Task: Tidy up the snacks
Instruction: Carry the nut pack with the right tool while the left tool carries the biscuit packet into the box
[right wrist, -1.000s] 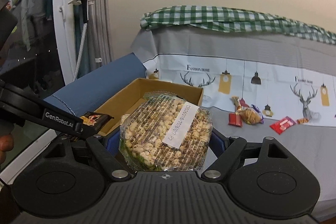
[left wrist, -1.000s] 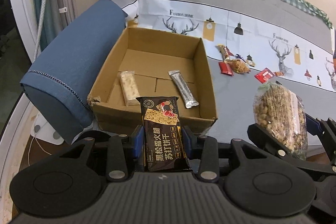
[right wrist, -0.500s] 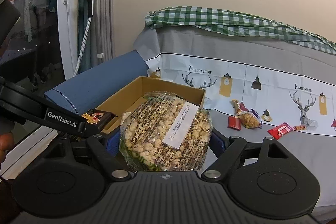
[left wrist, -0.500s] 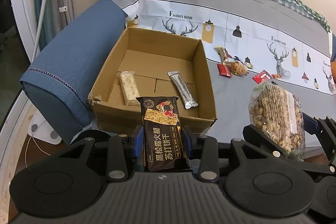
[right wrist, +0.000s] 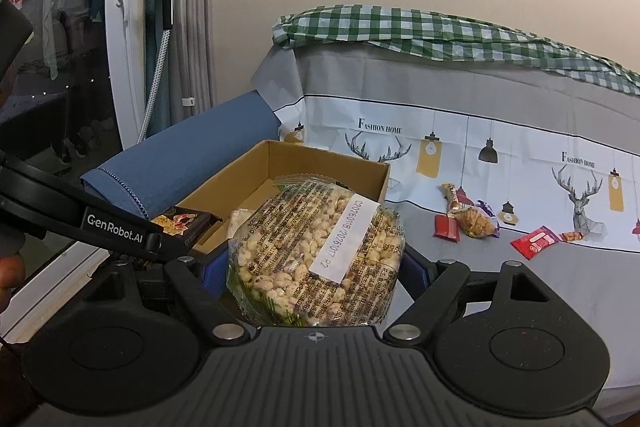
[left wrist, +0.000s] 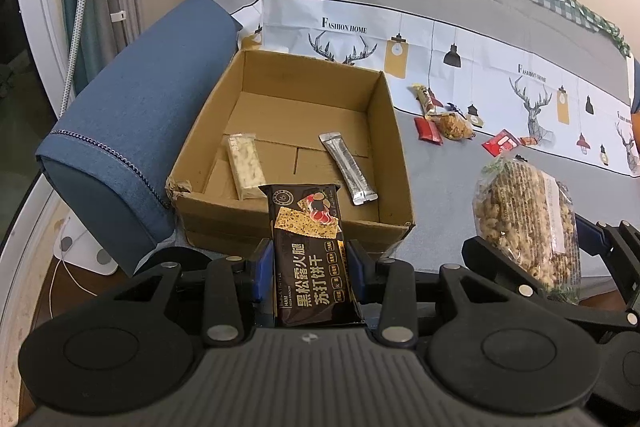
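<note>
My left gripper [left wrist: 308, 267] is shut on a dark cracker packet [left wrist: 310, 247], held upright just in front of the near wall of an open cardboard box [left wrist: 392, 131]. In the box lie a pale snack bar [left wrist: 245, 165] and a silver stick sachet [left wrist: 347, 169]. My right gripper [right wrist: 314, 279] is shut on a clear bag of puffed snack [right wrist: 316, 255], held right of the box; the bag also shows in the left wrist view [left wrist: 528, 223]. The left gripper and its packet [right wrist: 184, 221] show at the left of the right wrist view.
The box [right wrist: 328, 163] sits on a grey printed sofa cover [left wrist: 448, 179] against a blue armrest [left wrist: 132, 131]. Several small wrapped snacks [left wrist: 444, 119] and a red packet [left wrist: 502, 143] lie on the seat right of the box. A window frame and curtain stand at the left.
Both grippers have risen and drawn back slightly from the box, keeping their loads. The bag in my right gripper sits a little lower and nearer in the left wrist view.
</note>
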`<state>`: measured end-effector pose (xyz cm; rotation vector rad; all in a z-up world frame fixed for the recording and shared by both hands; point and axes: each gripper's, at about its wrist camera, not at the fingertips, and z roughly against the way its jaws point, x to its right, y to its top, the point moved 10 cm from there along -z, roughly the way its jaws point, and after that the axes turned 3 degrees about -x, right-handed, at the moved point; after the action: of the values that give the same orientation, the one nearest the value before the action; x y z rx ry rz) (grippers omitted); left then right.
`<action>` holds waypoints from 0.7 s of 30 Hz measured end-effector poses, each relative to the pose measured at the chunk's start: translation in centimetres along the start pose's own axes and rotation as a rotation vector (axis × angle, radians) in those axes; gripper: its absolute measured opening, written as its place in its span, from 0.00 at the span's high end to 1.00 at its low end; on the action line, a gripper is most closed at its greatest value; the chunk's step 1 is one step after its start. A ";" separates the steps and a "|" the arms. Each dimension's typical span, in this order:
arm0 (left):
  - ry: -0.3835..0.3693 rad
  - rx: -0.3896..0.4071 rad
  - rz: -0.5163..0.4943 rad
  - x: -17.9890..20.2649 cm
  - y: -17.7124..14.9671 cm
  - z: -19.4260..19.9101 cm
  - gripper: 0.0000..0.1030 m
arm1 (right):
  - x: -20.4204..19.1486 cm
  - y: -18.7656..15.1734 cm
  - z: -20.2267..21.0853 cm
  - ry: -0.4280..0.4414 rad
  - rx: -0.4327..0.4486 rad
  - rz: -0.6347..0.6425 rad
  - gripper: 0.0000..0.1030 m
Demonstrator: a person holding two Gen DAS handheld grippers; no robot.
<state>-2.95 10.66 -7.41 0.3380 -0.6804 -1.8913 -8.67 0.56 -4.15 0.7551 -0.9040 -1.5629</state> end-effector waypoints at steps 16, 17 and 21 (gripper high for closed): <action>0.000 -0.028 0.003 -0.1 0.1 -1.1 0.59 | 0.2 -0.4 -0.9 0.008 -0.027 -0.007 0.19; 0.000 -0.031 0.003 -0.1 0.1 -1.2 0.59 | 0.2 -0.4 -1.0 0.009 -0.030 -0.008 0.19; -0.001 -0.043 0.006 -0.2 0.0 -1.8 0.58 | 0.2 -0.6 -1.5 0.009 -0.045 -0.011 0.19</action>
<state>-1.90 10.33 -8.86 0.3073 -0.6398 -1.8977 -7.71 0.16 -5.42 0.7354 -0.8561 -1.5834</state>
